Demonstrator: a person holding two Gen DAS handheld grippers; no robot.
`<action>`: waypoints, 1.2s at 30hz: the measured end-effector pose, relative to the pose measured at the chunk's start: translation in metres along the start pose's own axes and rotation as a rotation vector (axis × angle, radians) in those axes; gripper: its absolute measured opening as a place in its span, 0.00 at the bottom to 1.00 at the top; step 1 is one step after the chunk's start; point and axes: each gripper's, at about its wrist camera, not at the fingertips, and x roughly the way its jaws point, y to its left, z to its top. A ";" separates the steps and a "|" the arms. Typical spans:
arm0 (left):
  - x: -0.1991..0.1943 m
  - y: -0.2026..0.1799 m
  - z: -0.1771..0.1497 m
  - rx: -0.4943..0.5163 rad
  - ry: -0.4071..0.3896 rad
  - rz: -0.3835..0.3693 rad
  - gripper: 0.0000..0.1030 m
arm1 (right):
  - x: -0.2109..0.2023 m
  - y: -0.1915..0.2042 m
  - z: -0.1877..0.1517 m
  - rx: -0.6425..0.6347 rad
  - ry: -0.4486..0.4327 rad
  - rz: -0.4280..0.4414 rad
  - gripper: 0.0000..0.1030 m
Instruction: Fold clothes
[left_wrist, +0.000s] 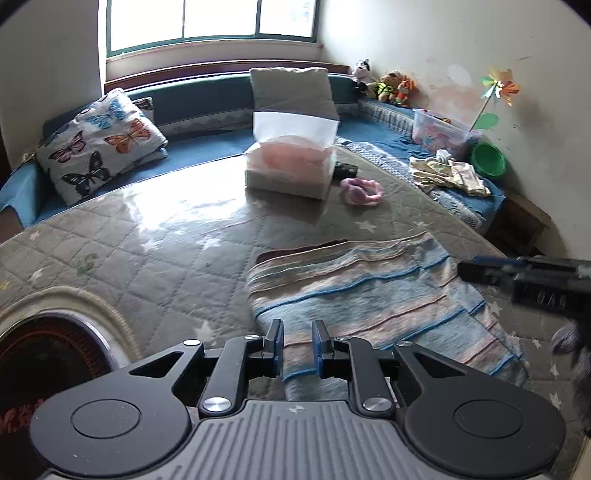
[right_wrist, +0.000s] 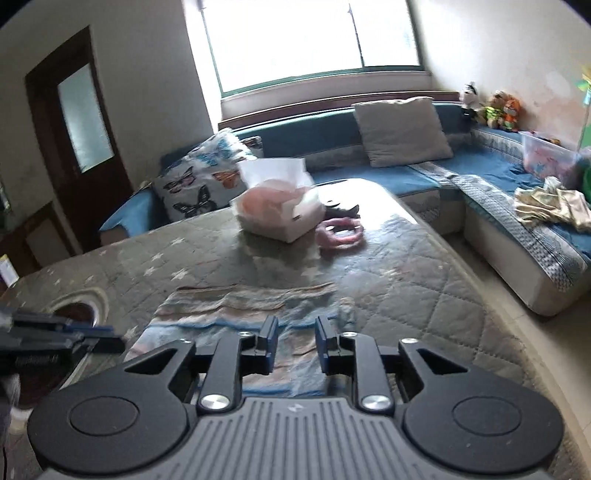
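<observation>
Both your tongs are released right now, nothing gripped. Your left tongs (left_wrist: 297, 341) hover over the near edge of the striped garment (left_wrist: 369, 291), blue pads parted with a strip of cloth showing between them. Your right tongs (right_wrist: 295, 338) hover over the same near edge further along, also parted. Neither looks to be touching the fabric yet, though the right wrist view is blurry, so I can't be sure there.

The garment lies mostly flat on the quilted tabletop (left_wrist: 155, 258), on the near side of the translucent storage box (left_wrist: 291, 166), with open quilt between the two. It looks like it's had at least one fold, but I can't tell how many layers are at that near edge.

My guess is you're about to pinch the near edge and carry it over toward the box. So:
- drop both tongs together and bite all the layers, not just the top one
- grab out near the corners so the middle doesn't sag
- lift evenly and lay it down short of the pink ring toy (left_wrist: 361, 191) beside the box
</observation>
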 end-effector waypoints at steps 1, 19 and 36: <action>0.002 -0.001 0.000 0.002 0.003 -0.006 0.18 | 0.002 0.002 -0.001 -0.008 0.008 0.007 0.29; 0.035 -0.013 0.023 0.024 0.011 -0.085 0.18 | 0.058 0.000 0.013 0.000 0.059 -0.007 0.29; 0.089 -0.026 0.045 -0.001 0.037 -0.113 0.19 | 0.057 -0.006 0.009 0.001 0.067 -0.002 0.28</action>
